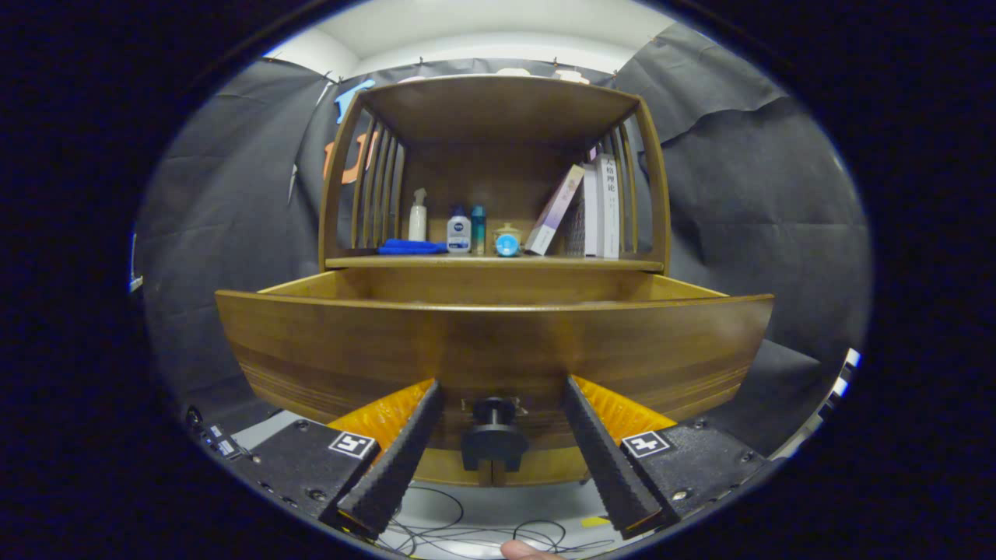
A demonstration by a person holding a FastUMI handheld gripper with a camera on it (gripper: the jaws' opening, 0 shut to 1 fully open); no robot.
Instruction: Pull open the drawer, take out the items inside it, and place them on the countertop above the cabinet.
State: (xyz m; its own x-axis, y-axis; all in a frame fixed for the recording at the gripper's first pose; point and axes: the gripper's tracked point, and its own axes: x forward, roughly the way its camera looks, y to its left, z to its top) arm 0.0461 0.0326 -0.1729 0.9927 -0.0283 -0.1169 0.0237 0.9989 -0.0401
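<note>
The wooden drawer (490, 342) stands pulled out of the cabinet toward me, its wide front panel just ahead of my fingers. Its dark round knob (494, 439) sits between my fingers (405, 459), and neither finger touches it. My gripper (502, 393) is open, its tips close to the drawer front on either side of the knob. The drawer's inside is hidden behind the front panel. Above it runs the countertop (350, 263), which holds a blue cloth (411, 247), a spray bottle (418, 216), a white bottle (458, 231), a teal bottle (478, 229) and a small jar (507, 241).
Several books (591, 210) lean at the right of the countertop under a wooden upper shelf (498, 105) with slatted sides. Cables (467, 533) lie on the floor below the drawer. A fingertip (525, 551) shows beneath the gripper.
</note>
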